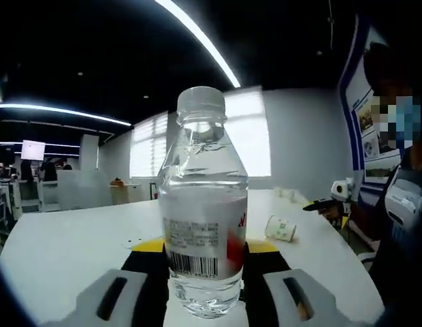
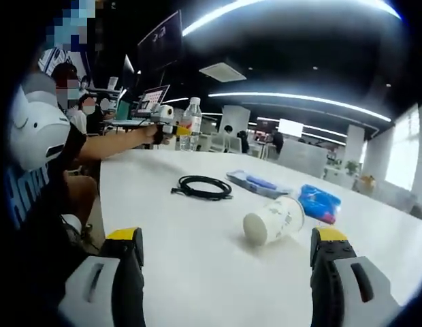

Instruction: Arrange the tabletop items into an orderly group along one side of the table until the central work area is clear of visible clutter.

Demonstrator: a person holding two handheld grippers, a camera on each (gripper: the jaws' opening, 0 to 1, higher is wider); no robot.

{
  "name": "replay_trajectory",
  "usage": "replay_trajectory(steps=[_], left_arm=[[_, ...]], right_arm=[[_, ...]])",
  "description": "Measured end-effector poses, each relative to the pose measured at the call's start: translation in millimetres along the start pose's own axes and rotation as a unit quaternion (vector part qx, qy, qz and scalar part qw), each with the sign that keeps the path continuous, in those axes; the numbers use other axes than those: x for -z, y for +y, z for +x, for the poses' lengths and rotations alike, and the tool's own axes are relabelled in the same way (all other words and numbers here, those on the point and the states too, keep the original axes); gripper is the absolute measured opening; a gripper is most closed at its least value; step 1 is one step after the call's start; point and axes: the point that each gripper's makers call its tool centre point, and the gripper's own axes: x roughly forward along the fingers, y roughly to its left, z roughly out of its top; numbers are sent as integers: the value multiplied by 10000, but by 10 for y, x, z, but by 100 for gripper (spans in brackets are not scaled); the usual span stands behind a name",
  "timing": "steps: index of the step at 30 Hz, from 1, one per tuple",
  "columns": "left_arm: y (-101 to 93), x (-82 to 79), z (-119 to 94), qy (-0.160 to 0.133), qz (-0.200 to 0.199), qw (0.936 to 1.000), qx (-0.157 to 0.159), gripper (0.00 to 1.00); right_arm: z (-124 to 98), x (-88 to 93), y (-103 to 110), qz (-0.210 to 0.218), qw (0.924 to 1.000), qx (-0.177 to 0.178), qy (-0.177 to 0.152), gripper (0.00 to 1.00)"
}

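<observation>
A clear water bottle (image 1: 205,225) with a white cap and a barcode label stands upright between the jaws of my left gripper (image 1: 207,246), which is shut on it. From the right gripper view, the same bottle (image 2: 191,123) and left gripper (image 2: 165,127) are at the far end of the white table (image 2: 170,231). My right gripper (image 2: 226,238) is open with nothing between its jaws, low over the table. Just ahead of it a paper cup (image 2: 273,219) lies on its side. The cup (image 1: 280,228) also lies to the right of the bottle.
A coiled black cable (image 2: 203,187) lies mid-table. Behind the cup are a blue packet (image 2: 320,202) and a flat clear package (image 2: 258,182). A person wearing a white headset (image 2: 34,133) sits along the left edge. Desks and monitors stand beyond the table.
</observation>
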Motion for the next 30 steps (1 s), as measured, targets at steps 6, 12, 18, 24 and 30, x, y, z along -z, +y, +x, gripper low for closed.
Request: replay_trajectory(steps=[6, 12, 18, 24, 30], left_arm=[[159, 43, 7, 2, 12, 10000, -27, 38], [323, 30, -5, -17, 92, 9999, -74, 38], [515, -8, -23, -61, 189, 9998, -61, 38], [603, 11, -20, -15, 265, 9996, 26, 38], [658, 67, -20, -44, 226, 9997, 112, 38]], right_arm=[[-42, 14, 5, -34, 10000, 20, 65, 100], [-53, 16, -9, -29, 10000, 40, 82, 100], [-55, 29, -22, -21, 9999, 55, 119, 100], [-84, 54, -76, -9, 9997, 137, 178, 100], [-95, 71, -98, -16, 9996, 178, 214, 100]])
